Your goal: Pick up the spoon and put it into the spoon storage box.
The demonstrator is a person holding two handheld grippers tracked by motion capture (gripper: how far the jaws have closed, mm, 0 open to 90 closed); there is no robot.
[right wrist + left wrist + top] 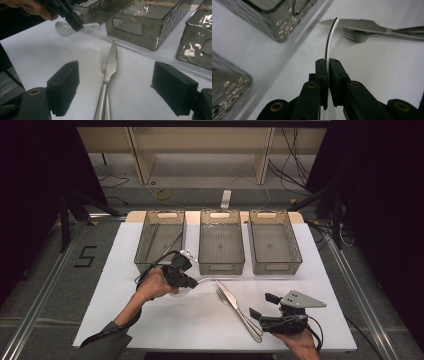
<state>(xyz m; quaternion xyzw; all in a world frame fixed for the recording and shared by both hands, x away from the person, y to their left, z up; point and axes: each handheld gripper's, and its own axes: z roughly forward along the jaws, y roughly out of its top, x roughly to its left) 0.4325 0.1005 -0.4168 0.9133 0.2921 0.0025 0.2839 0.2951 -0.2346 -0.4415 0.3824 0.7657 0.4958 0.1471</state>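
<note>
The white spoon (75, 28) is off the table, pinched by its handle in the left claw (328, 65), whose jaws are pressed tight on the thin edge; its bowl hangs behind the claw, near the person's hand (152, 285). It sits just in front of the left bin (160, 237), beside the middle bin (221, 240). The right bin (275, 240) stands farther off. A knife (110, 67) lies over a fork (104, 56) on the white table (165, 320). The right claw (116, 87) hovers spread wide above them. Such a narrow edgewise grip could probably let the spoon pivot or slip if swung quickly, and the left bin's near rim might catch the hanging bowl.
</note>
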